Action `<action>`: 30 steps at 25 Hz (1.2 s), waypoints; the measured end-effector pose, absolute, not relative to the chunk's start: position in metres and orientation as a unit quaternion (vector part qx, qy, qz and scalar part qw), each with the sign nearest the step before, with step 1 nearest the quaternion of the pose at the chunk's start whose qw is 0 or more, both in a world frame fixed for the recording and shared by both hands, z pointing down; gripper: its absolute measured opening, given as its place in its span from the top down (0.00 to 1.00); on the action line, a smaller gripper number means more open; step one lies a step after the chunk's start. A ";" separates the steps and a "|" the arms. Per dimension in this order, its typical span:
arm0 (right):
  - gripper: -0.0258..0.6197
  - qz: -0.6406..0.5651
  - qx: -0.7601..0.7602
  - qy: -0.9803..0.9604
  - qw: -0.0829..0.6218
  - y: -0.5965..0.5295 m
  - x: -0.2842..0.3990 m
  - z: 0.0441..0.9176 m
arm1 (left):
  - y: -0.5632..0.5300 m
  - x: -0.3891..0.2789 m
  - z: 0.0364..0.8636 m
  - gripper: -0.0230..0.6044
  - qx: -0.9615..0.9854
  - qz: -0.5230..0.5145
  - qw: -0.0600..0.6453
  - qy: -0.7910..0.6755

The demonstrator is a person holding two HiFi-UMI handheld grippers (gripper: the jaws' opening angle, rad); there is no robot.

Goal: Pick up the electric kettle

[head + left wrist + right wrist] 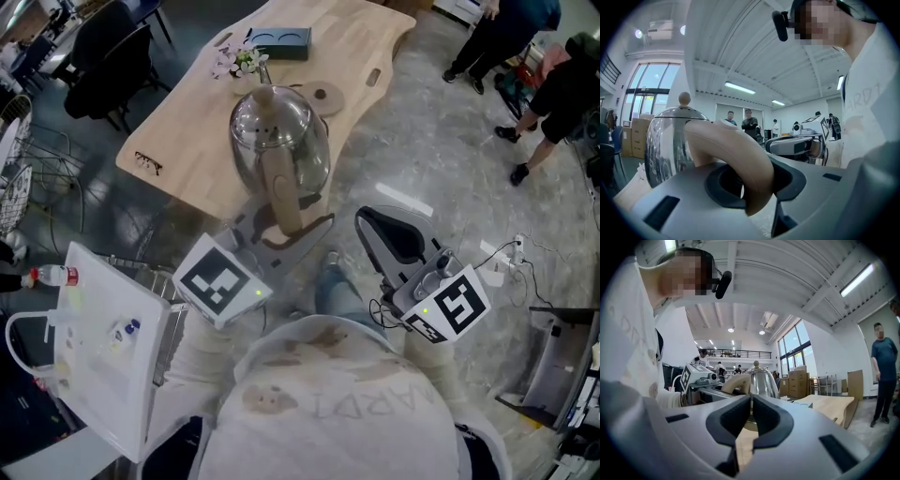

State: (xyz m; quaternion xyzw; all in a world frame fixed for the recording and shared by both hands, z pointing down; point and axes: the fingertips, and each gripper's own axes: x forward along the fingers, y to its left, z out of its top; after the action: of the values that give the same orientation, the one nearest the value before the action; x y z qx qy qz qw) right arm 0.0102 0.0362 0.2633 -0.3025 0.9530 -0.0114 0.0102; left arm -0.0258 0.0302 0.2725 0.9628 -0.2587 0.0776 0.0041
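Observation:
The electric kettle [281, 131] is shiny steel with a round knob on its lid and a beige curved handle [281, 192]. It hangs over the near edge of the wooden table [178, 141]. My left gripper [286, 230] is shut on the handle; in the left gripper view the handle [740, 159] fills the space between the dark pads and the kettle [665, 140] body is at the left. My right gripper [398, 239] is to the right over the floor, shut and empty. In the right gripper view its pads [733, 416] nearly meet, and the kettle [759, 380] shows beyond them.
On the table lie a dark box [281, 42], a round wooden coaster [324, 94], small flowers [239, 61] and a pair of glasses [148, 164]. A white device [103, 347] stands at my left. People [553, 84] stand at the upper right, chairs [103, 56] at the upper left.

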 end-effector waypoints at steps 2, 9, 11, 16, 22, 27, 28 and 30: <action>0.92 -0.011 -0.298 0.954 0.008 0.043 0.006 0.263 | 0.042 -0.029 0.269 0.78 0.962 0.077 0.004 -0.263; 0.92 0.000 -0.275 0.961 0.005 0.069 -0.013 0.264 | 0.079 -0.046 0.264 0.78 0.958 0.073 0.009 -0.279; 0.92 0.002 -0.270 0.963 0.005 0.072 -0.018 0.264 | 0.082 -0.049 0.265 0.78 0.956 0.076 0.009 -0.283; 0.92 0.003 -0.261 0.965 0.010 0.078 -0.024 0.259 | 0.091 -0.055 0.262 0.78 0.952 0.079 0.005 -0.294; 0.92 0.002 -0.256 0.967 0.012 0.084 -0.026 0.257 | 0.101 -0.053 0.257 0.78 0.951 0.090 -0.014 -0.295; 0.92 0.004 -0.254 0.967 0.011 0.087 -0.027 0.255 | 0.105 -0.052 0.254 0.78 0.951 0.084 -0.014 -0.297; 0.92 0.005 -0.255 0.967 0.010 0.088 -0.028 0.254 | 0.105 -0.051 0.254 0.78 0.951 0.083 -0.012 -0.297; 0.92 0.005 -0.256 0.967 0.010 0.089 -0.028 0.254 | 0.106 -0.052 0.253 0.78 0.952 0.080 -0.011 -0.296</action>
State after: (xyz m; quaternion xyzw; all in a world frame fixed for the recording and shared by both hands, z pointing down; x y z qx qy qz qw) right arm -0.0278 0.0885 0.2536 -0.2562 0.9666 0.0052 0.0104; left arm -0.0516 0.1060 0.2528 0.9519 -0.2955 0.0803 -0.0106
